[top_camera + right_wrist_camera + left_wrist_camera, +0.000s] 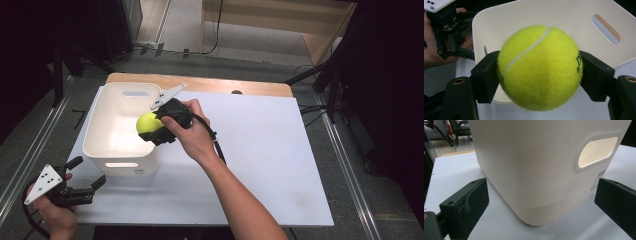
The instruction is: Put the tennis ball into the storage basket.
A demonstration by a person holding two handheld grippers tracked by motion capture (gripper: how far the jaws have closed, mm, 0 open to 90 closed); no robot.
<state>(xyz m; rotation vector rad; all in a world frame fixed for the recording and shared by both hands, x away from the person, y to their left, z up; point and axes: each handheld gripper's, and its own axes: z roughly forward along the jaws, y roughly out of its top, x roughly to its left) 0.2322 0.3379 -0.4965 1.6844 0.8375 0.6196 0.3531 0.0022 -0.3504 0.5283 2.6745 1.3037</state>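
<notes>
A yellow-green tennis ball [147,122] [540,67] is clamped between the jaws of my right gripper [155,125] [539,72], held just above the right rim of a white plastic bin [120,125] [564,20]. The bin has handle cut-outs in its end walls and looks empty inside. My left gripper [85,172] [541,200] is open at the table's front left corner, its jaws spread wide and pointing at the bin's near corner [534,177], with nothing between them.
The bin stands on a white board [260,150] laid over a wooden table [200,82]. To the right of the bin the board is bare. Metal rails [30,150] run along both sides on the floor.
</notes>
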